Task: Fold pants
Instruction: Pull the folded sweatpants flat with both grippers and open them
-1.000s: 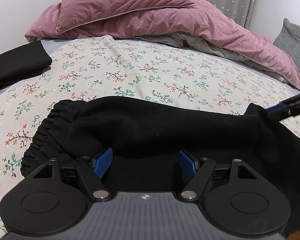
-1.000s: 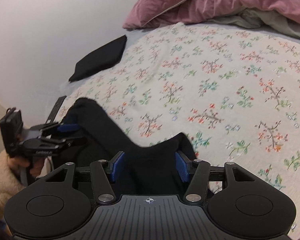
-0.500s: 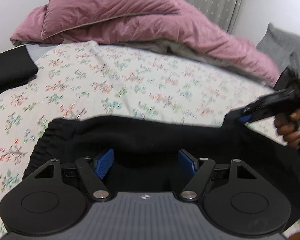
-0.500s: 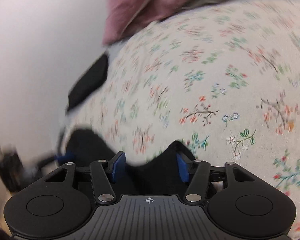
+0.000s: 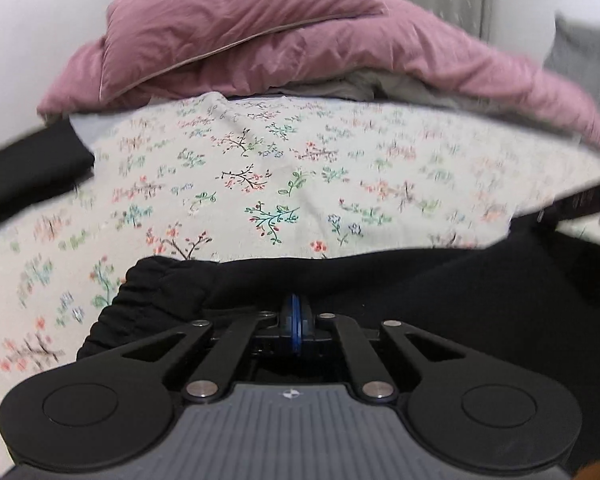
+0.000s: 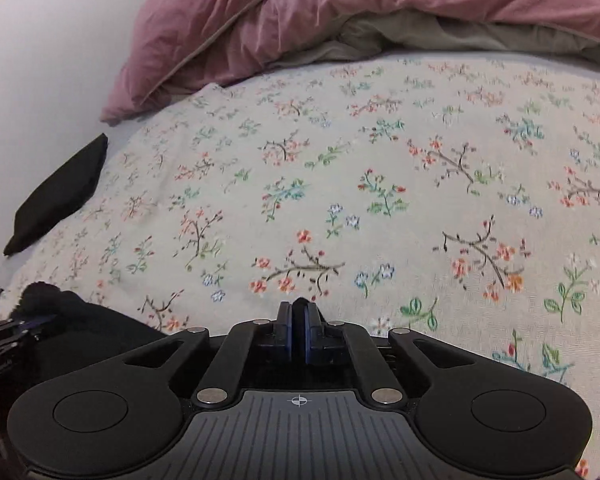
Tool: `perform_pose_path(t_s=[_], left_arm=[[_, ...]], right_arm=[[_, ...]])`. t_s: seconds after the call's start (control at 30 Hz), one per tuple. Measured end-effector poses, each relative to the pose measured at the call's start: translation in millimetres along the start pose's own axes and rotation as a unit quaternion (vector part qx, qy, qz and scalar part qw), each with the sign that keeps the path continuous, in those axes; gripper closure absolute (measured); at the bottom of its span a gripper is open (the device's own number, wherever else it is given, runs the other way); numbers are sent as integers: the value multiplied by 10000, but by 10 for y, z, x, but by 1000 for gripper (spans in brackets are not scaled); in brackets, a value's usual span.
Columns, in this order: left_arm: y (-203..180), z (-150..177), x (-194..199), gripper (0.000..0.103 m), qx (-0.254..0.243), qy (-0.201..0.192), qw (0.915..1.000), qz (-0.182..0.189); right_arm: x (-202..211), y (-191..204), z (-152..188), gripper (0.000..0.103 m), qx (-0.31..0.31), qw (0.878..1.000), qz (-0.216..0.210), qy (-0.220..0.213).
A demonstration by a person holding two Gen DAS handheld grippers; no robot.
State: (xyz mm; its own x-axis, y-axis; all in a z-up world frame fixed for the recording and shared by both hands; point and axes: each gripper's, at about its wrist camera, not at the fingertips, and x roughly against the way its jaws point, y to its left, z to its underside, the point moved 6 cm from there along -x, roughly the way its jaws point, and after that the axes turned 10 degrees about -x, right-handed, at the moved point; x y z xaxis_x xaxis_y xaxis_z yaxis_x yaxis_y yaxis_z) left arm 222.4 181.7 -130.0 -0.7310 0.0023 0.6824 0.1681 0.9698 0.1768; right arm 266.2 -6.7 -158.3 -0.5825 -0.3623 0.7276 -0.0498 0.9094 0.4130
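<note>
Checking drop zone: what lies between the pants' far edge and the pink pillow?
Only bare floral sheet between the black pants and the pink pillow; left wrist view shows it best.

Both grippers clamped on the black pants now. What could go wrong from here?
1. The right gripper pinches only a small tip of the black pants; it may slip out when pulled.
2. The left gripper bites near the gathered waistband, so layers may bunch and fold crooked.
3. Dragging could wrinkle the floral sheet.

Left gripper (image 5: 296,322) jaws, open a second ago, now pinched on the black pants (image 5: 440,292), right gripper (image 6: 299,334) likewise closed on a fold at lower centre.
</note>
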Motion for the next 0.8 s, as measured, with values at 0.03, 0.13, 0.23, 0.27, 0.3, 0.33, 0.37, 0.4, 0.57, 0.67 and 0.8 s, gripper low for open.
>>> perform_pose_path(t_s=[0.03, 0.13, 0.23, 0.27, 0.3, 0.33, 0.37, 0.4, 0.57, 0.67, 0.8], left_arm=[[-27, -21, 13, 76, -63, 59, 9999, -71], [-71, -97, 193, 62, 9, 59, 9997, -246], [-262, -191, 429, 41, -75, -432, 9989, -169], [-360, -211, 464, 40, -120, -564, 9983, 5], [-468, -227, 480, 38, -195, -629, 9976, 190], [-575, -237, 469, 36, -309, -658, 9967, 350], [-686, -234, 438, 36, -449, -662, 9957, 462], [-779, -221, 389, 36, -566, -629, 9951, 511], [-910, -52, 149, 35, -751, -326, 9945, 650], [-715, 16, 133, 34, -571, -253, 9960, 637], [-450, 111, 159, 34, -568, -129, 9977, 340]], right_arm=[[27, -26, 1, 98, -60, 10000, -9, -27], [276, -79, -25, 76, 138, 9976, 561, -381], [734, -93, 9, 66, 382, 9907, 920, -931], [898, -69, 68, 64, 515, 9876, 999, -1100], [1044, -50, 146, 59, 675, 9841, 1095, -1226], [1150, -33, 228, 59, 842, 9810, 1176, -1293], [1236, -30, 344, 59, 1025, 9785, 1238, -1290], [1284, -39, 454, 59, 1154, 9771, 1297, -1232], [1444, -439, 1031, 59, 1414, 9694, 1837, -810], [1694, -913, 1254, 59, 1240, 9643, 2218, -745], [2216, -1536, 1403, 57, 540, 9679, 2301, -849]])
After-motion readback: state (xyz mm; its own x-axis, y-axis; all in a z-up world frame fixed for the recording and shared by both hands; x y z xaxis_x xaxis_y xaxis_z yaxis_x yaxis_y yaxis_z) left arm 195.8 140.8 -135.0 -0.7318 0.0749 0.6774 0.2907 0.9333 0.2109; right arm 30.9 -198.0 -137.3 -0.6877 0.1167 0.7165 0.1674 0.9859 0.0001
